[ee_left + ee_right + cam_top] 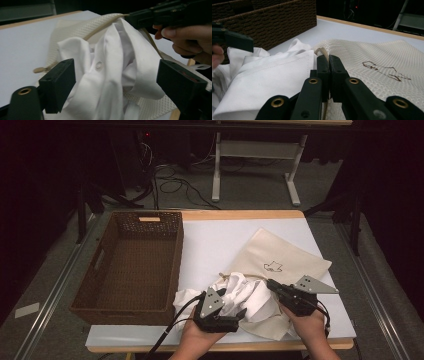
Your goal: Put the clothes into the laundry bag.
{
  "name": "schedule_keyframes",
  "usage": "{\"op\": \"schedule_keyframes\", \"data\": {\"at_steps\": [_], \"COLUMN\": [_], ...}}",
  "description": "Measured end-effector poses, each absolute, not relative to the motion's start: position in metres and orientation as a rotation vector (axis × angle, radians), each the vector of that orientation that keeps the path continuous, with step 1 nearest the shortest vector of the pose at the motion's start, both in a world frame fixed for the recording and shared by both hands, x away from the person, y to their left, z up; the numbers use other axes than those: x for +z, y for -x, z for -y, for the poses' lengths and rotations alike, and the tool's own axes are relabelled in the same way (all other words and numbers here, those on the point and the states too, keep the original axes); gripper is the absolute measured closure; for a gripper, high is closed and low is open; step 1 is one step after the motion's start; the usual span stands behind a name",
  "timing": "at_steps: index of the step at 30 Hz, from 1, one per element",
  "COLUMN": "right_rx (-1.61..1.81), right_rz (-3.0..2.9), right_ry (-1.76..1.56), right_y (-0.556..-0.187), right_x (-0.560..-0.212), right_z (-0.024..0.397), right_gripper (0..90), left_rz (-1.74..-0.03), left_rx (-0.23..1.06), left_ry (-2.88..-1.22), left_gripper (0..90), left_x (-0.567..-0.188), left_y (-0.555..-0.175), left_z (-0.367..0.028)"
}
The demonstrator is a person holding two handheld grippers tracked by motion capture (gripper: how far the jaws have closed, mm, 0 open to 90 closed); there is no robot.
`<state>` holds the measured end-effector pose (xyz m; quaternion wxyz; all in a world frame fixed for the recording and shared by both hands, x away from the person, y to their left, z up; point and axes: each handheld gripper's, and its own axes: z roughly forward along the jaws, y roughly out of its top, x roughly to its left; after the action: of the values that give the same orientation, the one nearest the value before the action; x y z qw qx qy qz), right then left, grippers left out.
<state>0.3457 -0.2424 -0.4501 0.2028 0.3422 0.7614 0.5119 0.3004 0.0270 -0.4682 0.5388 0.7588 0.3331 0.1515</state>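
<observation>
A crumpled white shirt lies half inside the mouth of a cream mesh bag with a small dark emblem, near the table's front edge. My left gripper is open. In the left gripper view its jaws stand wide on either side of the shirt, and the pads do not press it. My right gripper is shut on the bag's rim at the drawstring, with the jaws closed tight on the mesh edge. It holds the bag mouth up beside the shirt.
A dark brown wicker basket with cut-out handles stands at the left of the white table top. Beyond the far edge are a table frame and cables on the floor.
</observation>
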Motion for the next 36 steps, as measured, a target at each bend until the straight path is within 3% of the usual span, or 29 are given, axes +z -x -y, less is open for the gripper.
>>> {"op": "schedule_keyframes", "data": {"at_steps": [4, 9, 17, 36], "right_rx": [1.427, 1.429, 1.442, 1.476], "right_rz": [-2.125, -2.131, -2.132, -2.119], "right_ry": [-0.962, -0.946, -0.941, -0.903], "right_y": [-0.345, -0.346, -0.343, -0.337], "right_x": [-0.45, -0.451, -0.449, -0.443], "right_z": [0.242, 0.242, 0.241, 0.24], "right_gripper": [89.2, 89.3, 89.3, 89.3], "left_rz": [-0.813, -0.798, -0.812, -0.972], "left_rx": [0.289, 0.236, 0.214, 0.286], "left_ry": [-1.823, -1.86, -1.92, -1.868], "left_gripper": [20.1, 50.5, 78.5, 80.5], "left_x": [-0.479, -0.487, -0.494, -0.486], "left_y": [-0.309, -0.315, -0.325, -0.36], "left_z": [-0.016, -0.001, 0.011, 0.029]}}
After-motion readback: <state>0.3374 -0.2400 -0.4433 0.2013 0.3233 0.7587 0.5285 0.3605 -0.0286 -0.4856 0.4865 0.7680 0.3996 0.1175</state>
